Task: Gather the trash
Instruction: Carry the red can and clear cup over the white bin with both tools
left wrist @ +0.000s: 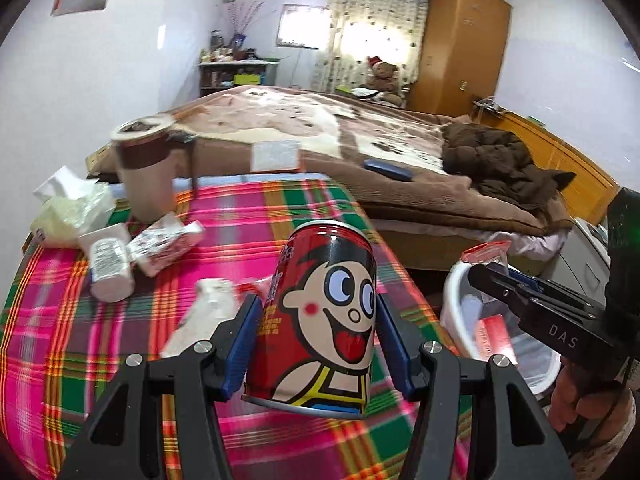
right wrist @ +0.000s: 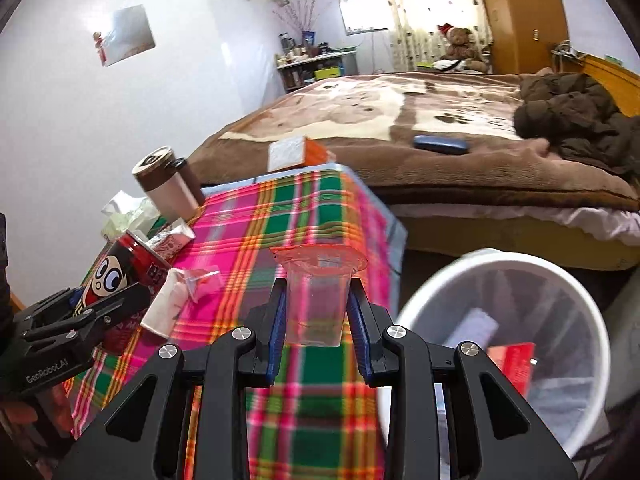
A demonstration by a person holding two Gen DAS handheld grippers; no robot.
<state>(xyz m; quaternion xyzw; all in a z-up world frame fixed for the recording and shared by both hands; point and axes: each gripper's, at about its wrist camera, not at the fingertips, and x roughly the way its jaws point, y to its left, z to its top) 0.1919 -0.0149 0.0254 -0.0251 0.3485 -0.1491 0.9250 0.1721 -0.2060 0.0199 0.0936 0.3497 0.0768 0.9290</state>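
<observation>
A red drink can [left wrist: 324,312] with a cartoon face is tilted above the plaid tablecloth [left wrist: 248,208], and my left gripper [left wrist: 316,300] is shut on it, blue pads against both sides. My right gripper [right wrist: 318,286] is shut on a clear plastic cup [right wrist: 316,304] with a red foil lid, held near the table's right edge. A white bin [right wrist: 500,264] stands below to the right with a red pack [right wrist: 516,364] inside. In the right wrist view the left gripper [right wrist: 106,294] and can [right wrist: 116,276] show at the left.
On the cloth lie a crumpled white wrapper [left wrist: 204,316], a small white bottle [left wrist: 108,264], a snack pack [left wrist: 164,244], tissues [left wrist: 72,208] and a brown-banded mug [left wrist: 144,172]. A bed [right wrist: 440,168] with a brown jacket [right wrist: 572,116] lies behind the table.
</observation>
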